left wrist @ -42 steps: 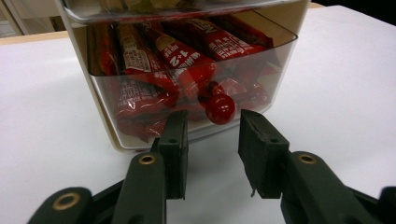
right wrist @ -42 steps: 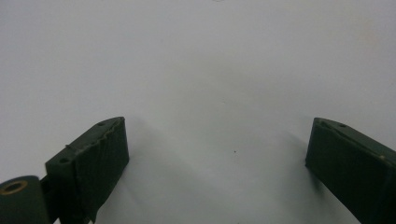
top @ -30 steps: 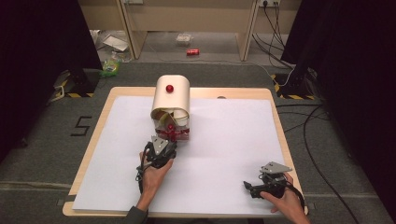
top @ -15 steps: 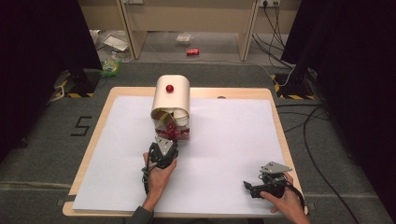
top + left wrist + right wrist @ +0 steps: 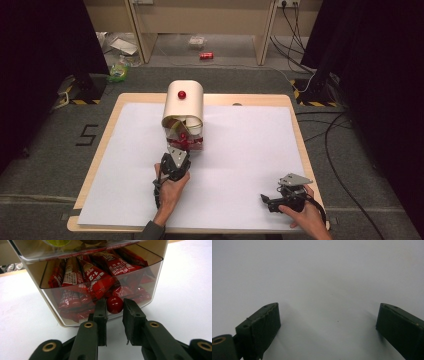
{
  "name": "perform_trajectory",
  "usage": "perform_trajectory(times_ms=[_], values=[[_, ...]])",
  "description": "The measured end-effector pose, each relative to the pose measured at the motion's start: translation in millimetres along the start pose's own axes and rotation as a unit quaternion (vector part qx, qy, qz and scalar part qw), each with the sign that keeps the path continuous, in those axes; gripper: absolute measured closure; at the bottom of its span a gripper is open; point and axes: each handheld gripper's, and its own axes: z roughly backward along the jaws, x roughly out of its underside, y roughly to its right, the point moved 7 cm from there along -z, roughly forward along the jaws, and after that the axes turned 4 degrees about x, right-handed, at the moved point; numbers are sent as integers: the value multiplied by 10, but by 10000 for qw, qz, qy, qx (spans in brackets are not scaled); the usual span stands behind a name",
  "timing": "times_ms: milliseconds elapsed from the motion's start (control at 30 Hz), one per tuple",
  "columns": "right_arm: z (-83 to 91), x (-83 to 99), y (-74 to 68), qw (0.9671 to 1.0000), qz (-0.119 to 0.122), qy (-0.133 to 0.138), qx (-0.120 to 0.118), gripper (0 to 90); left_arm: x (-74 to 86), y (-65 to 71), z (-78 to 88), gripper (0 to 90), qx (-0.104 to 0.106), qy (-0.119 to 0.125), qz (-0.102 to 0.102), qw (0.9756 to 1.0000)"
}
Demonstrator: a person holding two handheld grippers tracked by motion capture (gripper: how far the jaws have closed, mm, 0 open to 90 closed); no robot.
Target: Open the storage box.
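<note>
- Cabinet: a small cream unit with a rounded top stands on the white sheet, at about 11 o'clock from the sheet's centre; a red knob sits on its upper face
- Lower drawer: clear plastic, at the base of the cabinet, its front facing the person; it is packed with red sachets lying lengthwise, printed in white
- Upper compartment: a second clear tray sits directly above the drawer; its contents are cut off at the frame edge, apart from something yellow-green at 12 o'clock in the left gripper view
- Drawer knob: a round red ball on the drawer front, low and central, at 12 o'clock from the left gripper
- Left gripper: jaws have just been closing, with the drawer knob between them; the two pads flank the ball closely, one at 9 o'clock and one at 3 o'clock of it, and a firm press on the ball cannot be confirmed
- Left gripper in the high view: just in front of the cabinet base, at 6 o'clock from it
- Right gripper: rests low over the sheet at about 4 o'clock from the cabinet, well apart from it
- Right gripper jaws: spread wide, with nothing but bare white sheet between them
</note>
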Motion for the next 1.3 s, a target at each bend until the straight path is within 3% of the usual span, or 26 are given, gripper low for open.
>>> perform_trajectory(times_ms=[200, 233, 267, 300, 333, 367, 433, 700, 867, 1167, 1200, 1300], values=[[-1, 0, 1, 10000, 8, -1, 0, 59, 15, 3, 58, 742, 15, 0, -53, 10000], [0, 0, 1, 10000, 7, 0, 0, 59, 15, 3, 58, 764, 15, 0, -53, 10000], [0, -1, 1, 10000, 8, 2, 1, 58, 9, 3, 87, 871, 34, 38, -55, 10000], [0, -1, -1, 10000, 3, 0, -5, 58, -2, 15, 116, 894, 184, 76, -16, 9998], [0, -1, -2, 10000, 0, 1, -1, 59, 22, 58, 117, 892, 434, -21, 176, 9989], [0, -1, -2, 10000, 0, 1, -1, 59, 22, 58, 117, 878, 434, -21, 176, 9989], [0, -1, -1, 10000, 4, 0, -4, 58, 47, 57, 90, 841, 387, -36, 73, 9992], [0, -1, -1, 10000, 7, -1, -5, 57, 22, 18, 104, 710, 297, 64, 202, 9993], [-1, 0, -1, 10000, 5, -2, -6, 57, 7, -9, 39, 695, 209, 99, 288, 9993], [-1, -1, -1, 10000, 8, -3, -7, 57, 2, -8, -6, 729, 37, 127, 222, 9997], [-2, -1, 0, 10000, 12, 3, -7, 57, 5, -2, -6, 731, -20, 113, 70, 9999], [-1, -1, -2, 10000, 1, -1, -5, 57, 11, 4, -5, 732, -58, 128, 28, 9999]])
